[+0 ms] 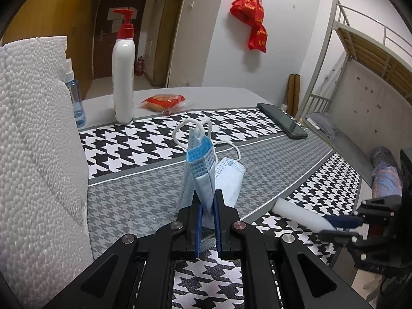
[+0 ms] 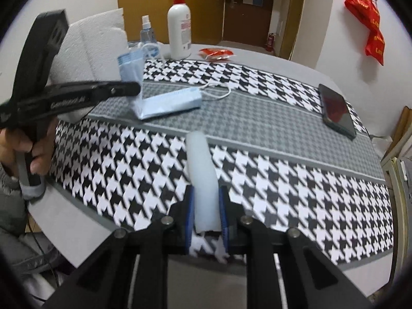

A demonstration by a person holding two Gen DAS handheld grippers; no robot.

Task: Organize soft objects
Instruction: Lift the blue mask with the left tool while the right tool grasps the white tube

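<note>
Over mid-table, left gripper point(image 1: 207, 202) was clamped on a mask point(image 1: 199, 170), right gripper point(image 2: 207, 209) pinching a foam roll point(image 2: 202, 180) near the front edge; both lifted, nothing sorted yet, I'd guess

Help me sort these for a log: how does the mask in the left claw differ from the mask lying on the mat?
The held mask stands upright, pinched in the left claw; the loose mask lies flat on the grey band of the mat. The held mask is bunched; the loose one is a neat folded strip. Both are light blue with white ear loops.
</note>
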